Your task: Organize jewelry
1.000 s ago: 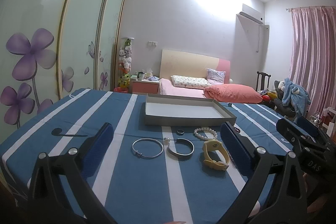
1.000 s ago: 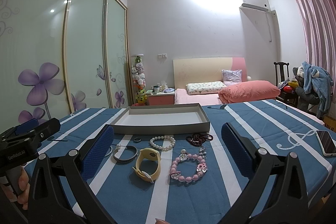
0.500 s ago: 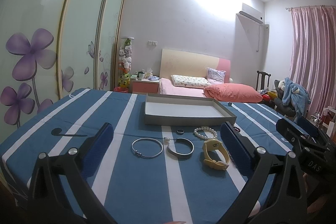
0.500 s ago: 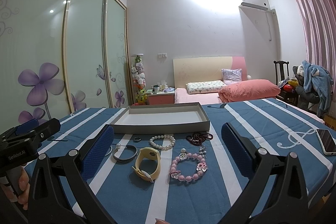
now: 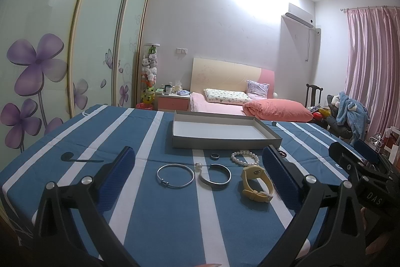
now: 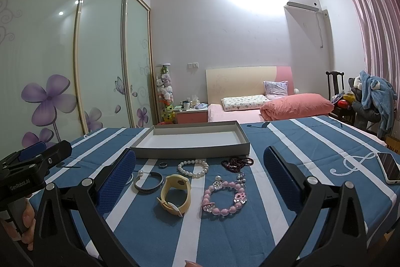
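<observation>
An empty grey tray [image 5: 225,142] [image 6: 190,150] stands on the blue striped tablecloth. In front of it lie a thin silver bangle [image 5: 175,176], a silver cuff [image 5: 214,176] [image 6: 148,182], a small dark ring [image 5: 214,156] [image 6: 163,165], a pearl bracelet [image 5: 244,157] [image 6: 193,168], a yellow watch [image 5: 257,184] [image 6: 175,197], a dark red bead bracelet [image 6: 237,163] and a pink bead bracelet [image 6: 225,197]. My left gripper [image 5: 198,177] is open and empty above the near table. My right gripper [image 6: 200,179] is open and empty too.
A phone [image 6: 388,167] lies near the table's right edge. Behind the table are a bed [image 5: 225,104], a nightstand [image 5: 172,101], a wardrobe with flower-print sliding doors [image 5: 75,54], and a chair with clothes [image 6: 370,101] by pink curtains.
</observation>
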A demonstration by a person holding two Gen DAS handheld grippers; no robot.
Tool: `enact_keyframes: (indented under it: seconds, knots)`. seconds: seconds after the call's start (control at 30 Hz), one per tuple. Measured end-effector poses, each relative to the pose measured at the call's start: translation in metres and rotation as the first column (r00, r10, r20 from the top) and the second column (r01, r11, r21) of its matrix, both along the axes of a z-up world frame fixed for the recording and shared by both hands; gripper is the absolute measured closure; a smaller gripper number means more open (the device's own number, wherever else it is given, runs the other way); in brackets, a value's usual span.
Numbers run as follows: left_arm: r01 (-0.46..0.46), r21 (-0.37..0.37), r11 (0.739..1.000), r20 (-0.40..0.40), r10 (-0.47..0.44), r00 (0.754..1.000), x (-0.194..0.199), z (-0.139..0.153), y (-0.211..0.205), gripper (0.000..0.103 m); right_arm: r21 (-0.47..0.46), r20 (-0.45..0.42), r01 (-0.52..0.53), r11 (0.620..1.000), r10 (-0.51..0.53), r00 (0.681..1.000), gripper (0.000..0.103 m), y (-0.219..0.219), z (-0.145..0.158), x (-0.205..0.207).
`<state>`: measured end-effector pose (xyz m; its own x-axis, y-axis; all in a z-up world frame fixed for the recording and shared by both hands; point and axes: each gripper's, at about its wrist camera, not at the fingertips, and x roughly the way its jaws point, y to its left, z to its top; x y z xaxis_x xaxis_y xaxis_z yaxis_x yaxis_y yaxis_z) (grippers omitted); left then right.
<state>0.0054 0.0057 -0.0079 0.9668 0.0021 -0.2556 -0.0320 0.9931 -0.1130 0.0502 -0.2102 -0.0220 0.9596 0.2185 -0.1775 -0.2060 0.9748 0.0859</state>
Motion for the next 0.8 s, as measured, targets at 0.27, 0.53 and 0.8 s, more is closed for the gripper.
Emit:
enact_keyframes:
  seconds: [0.27, 0.53, 0.8]
  knots:
    - [-0.002, 0.002, 1.000, 0.004, 0.002, 1.000, 0.004, -0.007, 0.004, 0.004, 0.001, -0.001, 0.000, 1.000, 0.000, 1.000, 0.002, 0.000, 0.000, 0.000]
    - [-0.004, 0.004, 1.000, 0.003, 0.004, 1.000, 0.006, -0.012, 0.006, 0.004, 0.002, -0.003, 0.001, 1.000, -0.001, 1.000, 0.002, 0.000, -0.001, 0.000]
    - [-0.004, 0.004, 1.000, 0.002, 0.004, 1.000, 0.006, -0.011, 0.006, 0.004, 0.003, -0.007, 0.002, 1.000, -0.002, 1.000, 0.002, -0.002, 0.000, 0.000]
